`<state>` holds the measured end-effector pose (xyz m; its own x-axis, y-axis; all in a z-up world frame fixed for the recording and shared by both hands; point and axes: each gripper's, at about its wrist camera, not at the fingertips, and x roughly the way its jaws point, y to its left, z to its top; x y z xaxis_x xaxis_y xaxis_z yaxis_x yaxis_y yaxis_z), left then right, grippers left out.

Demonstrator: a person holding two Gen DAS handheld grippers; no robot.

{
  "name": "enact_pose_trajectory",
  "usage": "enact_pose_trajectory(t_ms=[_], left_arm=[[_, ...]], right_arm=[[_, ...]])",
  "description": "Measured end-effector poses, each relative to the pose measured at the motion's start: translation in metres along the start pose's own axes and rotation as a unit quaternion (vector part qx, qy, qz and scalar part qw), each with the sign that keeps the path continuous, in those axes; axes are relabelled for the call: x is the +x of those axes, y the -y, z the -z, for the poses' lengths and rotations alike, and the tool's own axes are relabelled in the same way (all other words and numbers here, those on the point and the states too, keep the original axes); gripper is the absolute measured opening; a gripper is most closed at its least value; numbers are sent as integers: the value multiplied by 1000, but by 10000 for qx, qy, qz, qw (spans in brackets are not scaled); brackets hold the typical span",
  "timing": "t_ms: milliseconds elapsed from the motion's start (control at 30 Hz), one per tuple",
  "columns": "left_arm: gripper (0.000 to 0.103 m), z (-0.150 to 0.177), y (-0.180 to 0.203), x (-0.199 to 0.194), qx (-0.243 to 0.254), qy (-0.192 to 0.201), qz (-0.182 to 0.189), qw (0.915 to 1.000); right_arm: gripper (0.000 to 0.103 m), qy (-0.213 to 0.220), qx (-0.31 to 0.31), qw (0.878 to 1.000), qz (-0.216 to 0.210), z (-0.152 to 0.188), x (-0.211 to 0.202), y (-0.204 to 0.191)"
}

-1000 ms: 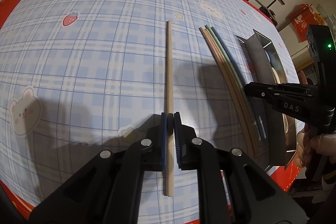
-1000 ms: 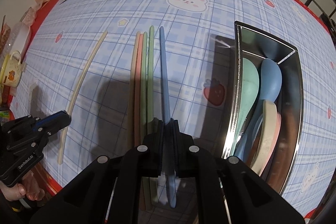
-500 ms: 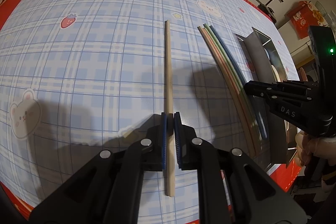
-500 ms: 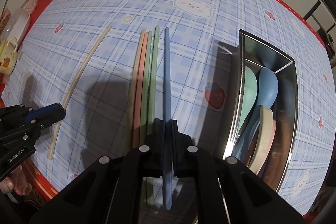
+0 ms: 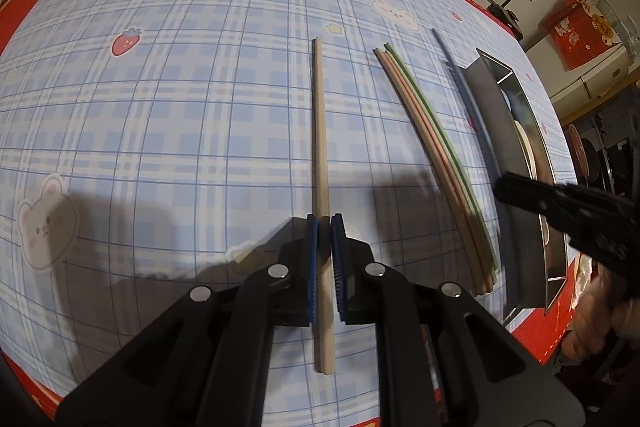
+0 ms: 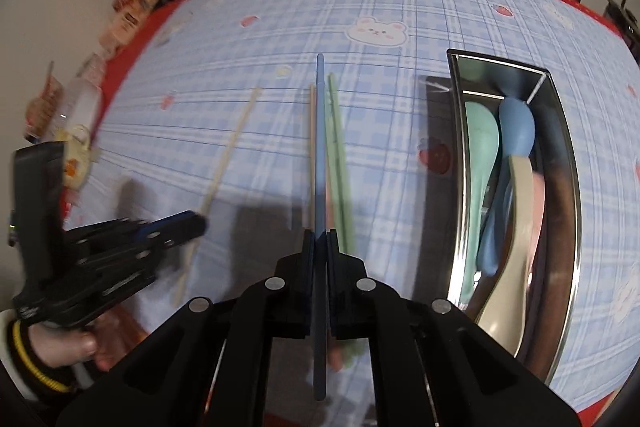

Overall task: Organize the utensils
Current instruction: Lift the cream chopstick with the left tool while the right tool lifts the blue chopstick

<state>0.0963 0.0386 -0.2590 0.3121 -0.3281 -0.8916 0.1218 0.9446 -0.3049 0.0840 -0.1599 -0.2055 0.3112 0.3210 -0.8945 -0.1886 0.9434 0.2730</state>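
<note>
The table point(image 5: 160, 131), under a blue plaid cloth, carries a steel tray point(image 6: 560, 155) near its right edge holding spoons point(image 6: 516, 131), with loose chopsticks point(image 5: 440, 163) lying just left of the tray. The left claw point(image 5: 324, 239) is clamped narrow on a beige chopstick pair point(image 5: 320, 131) nearer the table's middle. The right claw point(image 6: 318, 247) is clamped narrow on a blue chopstick point(image 6: 320, 147), which crosses over the loose green ones.

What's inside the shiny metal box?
Inside the metal box lie spoons: a green spoon, a blue spoon and a beige spoon. Something pink and something dark sit partly hidden beneath them.
</note>
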Motion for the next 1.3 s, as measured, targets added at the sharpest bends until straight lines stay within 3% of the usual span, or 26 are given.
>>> enact_pose_trajectory(t_ms=[333, 1300], left_arm=[[11, 2, 1, -1, -176, -76, 73, 9998], [11, 11, -2, -55, -389, 296, 150, 9987]], right_arm=[[6, 333, -7, 9994, -32, 15, -30, 0], [6, 652, 603, 9954, -371, 25, -43, 34]])
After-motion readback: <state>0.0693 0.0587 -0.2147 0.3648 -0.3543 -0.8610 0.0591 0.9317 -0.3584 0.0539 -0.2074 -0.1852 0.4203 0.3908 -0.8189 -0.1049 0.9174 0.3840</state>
